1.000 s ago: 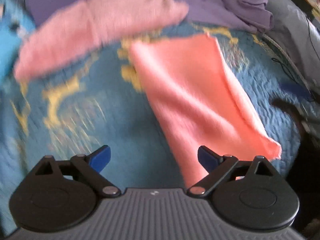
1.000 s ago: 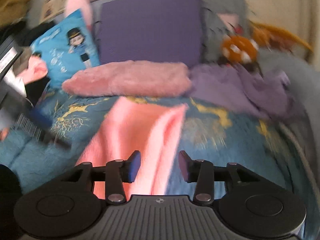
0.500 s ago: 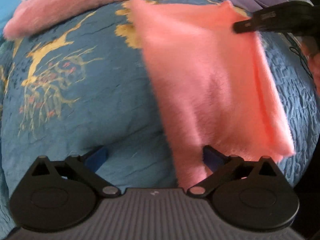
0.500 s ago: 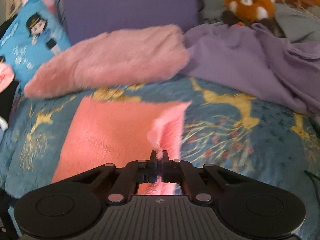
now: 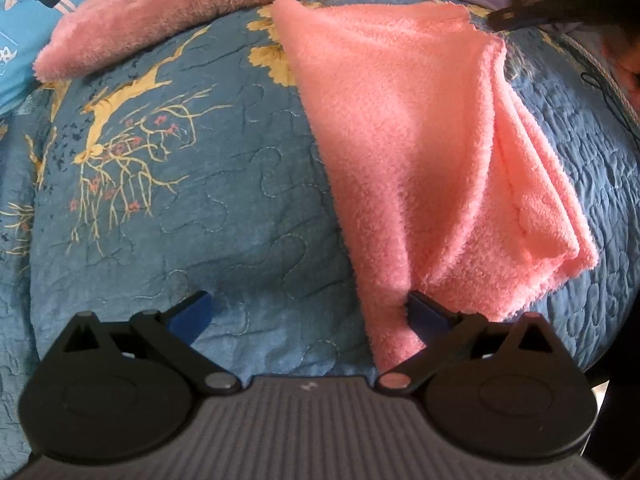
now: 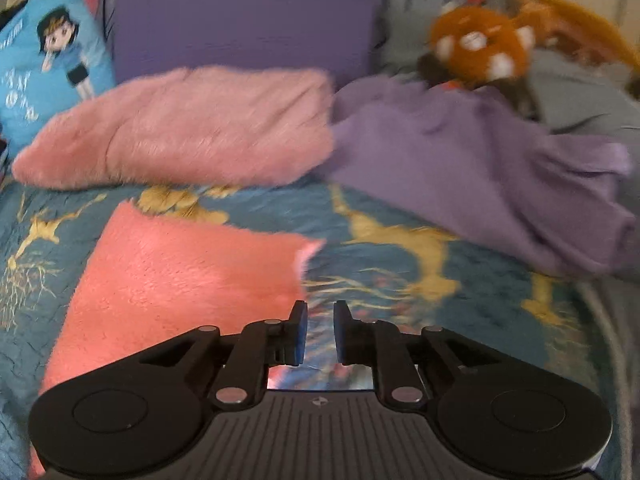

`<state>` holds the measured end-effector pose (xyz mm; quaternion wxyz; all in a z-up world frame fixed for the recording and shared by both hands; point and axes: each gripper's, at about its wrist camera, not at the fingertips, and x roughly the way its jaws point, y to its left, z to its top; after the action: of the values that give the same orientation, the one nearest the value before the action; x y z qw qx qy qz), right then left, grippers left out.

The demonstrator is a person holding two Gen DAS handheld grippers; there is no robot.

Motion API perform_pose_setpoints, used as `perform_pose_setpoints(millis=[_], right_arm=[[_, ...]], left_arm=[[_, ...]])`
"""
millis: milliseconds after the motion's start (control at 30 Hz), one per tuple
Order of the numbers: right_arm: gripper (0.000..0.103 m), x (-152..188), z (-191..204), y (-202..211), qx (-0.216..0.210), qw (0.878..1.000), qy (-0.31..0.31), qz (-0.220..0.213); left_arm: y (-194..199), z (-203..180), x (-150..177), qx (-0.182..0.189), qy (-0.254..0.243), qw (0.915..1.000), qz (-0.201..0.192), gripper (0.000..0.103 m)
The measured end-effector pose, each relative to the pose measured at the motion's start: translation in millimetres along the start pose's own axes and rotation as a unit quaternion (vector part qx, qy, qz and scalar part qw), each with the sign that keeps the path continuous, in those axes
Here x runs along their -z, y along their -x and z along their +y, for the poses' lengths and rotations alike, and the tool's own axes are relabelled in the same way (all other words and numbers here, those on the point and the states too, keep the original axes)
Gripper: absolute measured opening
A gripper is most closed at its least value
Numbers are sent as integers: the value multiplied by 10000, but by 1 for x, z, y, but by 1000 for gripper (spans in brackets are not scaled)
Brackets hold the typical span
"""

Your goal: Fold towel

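A salmon-pink towel (image 5: pixel 420 152) lies folded in layers on the blue quilt (image 5: pixel 208 208). My left gripper (image 5: pixel 308 314) hangs over its near edge, open wide. The towel's near left corner sits between the jaws, against the right finger (image 5: pixel 424 316), and nothing presses on it. In the right wrist view the towel (image 6: pixel 180 280) lies left of my right gripper (image 6: pixel 320 336). Its jaws are opening, a narrow gap between the pads with nothing in it. The towel's far right corner (image 6: pixel 310 248) rests on the quilt just ahead. The right gripper (image 5: pixel 532 12) also shows dark at the top right of the left wrist view.
A fluffy pink pillow (image 6: pixel 180 132) lies across the bed behind the towel. Crumpled purple cloth (image 6: pixel 480 172) is at the back right, with a red panda plush (image 6: pixel 480 48) behind it. A purple cushion (image 6: pixel 244 20) and a blue cartoon pillow (image 6: pixel 52 52) stand at the back.
The right gripper closed on the towel's far corner, then let it go; the corner now lies on the quilt. The left gripper sank closer to the towel's near edge.
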<state>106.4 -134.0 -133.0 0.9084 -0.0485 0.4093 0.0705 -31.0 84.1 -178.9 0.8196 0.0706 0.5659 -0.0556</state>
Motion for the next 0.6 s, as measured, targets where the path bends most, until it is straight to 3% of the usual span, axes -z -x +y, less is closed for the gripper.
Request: perform_pose_setpoints(millis=[67, 100, 200, 300, 433, 533, 600], right_arm=[[16, 11, -5, 21, 182, 9997, 55, -175], [19, 18, -5, 33, 80, 9996, 92, -237], [27, 49, 10, 65, -809, 9957, 378, -262], [30, 89, 40, 88, -1176, 9870, 1075, -227], [34, 128, 73, 98, -1087, 9748, 1926, -279], [34, 138, 84, 93, -993, 9707, 2177, -238], [28, 140, 87, 90, -898, 9700, 2245, -236]], left_arm=[[1, -1, 0, -16, 6, 10000, 3, 103], [2, -1, 0, -21, 6, 10000, -7, 103], [7, 0, 0, -29, 34, 10000, -34, 103], [11, 2, 1, 5, 90, 10000, -25, 103], [19, 1, 3, 3, 94, 9999, -47, 103], [25, -1, 4, -11, 54, 9999, -99, 103], [28, -1, 4, -11, 50, 9999, -128, 103]])
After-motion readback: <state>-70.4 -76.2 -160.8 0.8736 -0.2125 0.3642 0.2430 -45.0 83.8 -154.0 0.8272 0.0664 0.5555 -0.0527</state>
